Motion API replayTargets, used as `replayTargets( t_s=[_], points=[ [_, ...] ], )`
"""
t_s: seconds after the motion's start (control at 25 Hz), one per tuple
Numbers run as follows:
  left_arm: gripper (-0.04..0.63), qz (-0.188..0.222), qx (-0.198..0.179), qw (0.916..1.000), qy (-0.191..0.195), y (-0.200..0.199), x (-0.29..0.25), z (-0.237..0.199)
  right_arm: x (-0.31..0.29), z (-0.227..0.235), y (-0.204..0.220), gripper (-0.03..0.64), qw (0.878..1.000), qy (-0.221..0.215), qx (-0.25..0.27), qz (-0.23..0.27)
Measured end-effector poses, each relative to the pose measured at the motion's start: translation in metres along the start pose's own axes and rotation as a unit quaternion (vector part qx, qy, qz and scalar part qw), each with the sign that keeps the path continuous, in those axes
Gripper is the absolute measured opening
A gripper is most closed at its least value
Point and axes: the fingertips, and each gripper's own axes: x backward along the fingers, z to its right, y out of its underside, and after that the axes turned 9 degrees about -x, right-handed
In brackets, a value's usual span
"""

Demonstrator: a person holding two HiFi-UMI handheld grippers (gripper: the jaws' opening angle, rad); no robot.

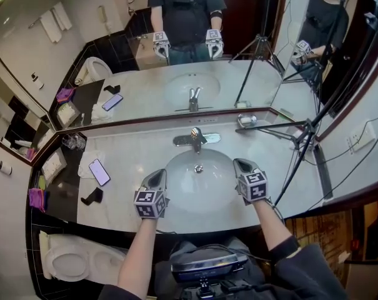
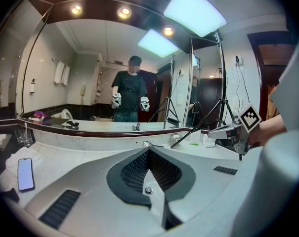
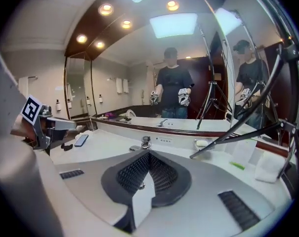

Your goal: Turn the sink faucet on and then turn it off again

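The left gripper hangs over the near left edge of the basin. Its own view shows the jaws pressed together at the tips with nothing between them. The right gripper hangs over the basin's right edge, and its jaws are likewise fully together and empty. Neither gripper touches the faucet.

In the head view the faucet stands at 12 o'clock on the basin rim. That puts it between 1 and 2 o'clock from the left gripper and at about 10 o'clock from the right one, well apart from both. In each gripper view the faucet shows just above the meeting jaw tips.

The basin is set in a pale marble counter in a bathroom, with a wide mirror behind it that reflects the person and both grippers. A phone lies on a white cloth at 9 o'clock from the left gripper. A black tripod stands at about 2 o'clock from the right gripper, and a soap dish sits on the counter between the faucet and the tripod.

The head view also takes in a toilet at the lower left. The left gripper view catches the right gripper at 3 o'clock. The right gripper view catches the left gripper at 9 o'clock.
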Motion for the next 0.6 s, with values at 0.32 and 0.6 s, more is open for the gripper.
replayTargets(
  t_s=[0.32,0.6],
  points=[
    [0.0,-0.005,0.002,1.0,0.0,0.007,0.006,0.0,0.015,0.011,0.023,0.017,0.999,0.002,-0.052,-0.002],
    [0.0,-0.011,-0.002,0.9999,-0.001,0.012,0.003,0.002,0.013,0.013,0.025,0.017,0.999,0.0,-0.049,-0.003]
  ],
)
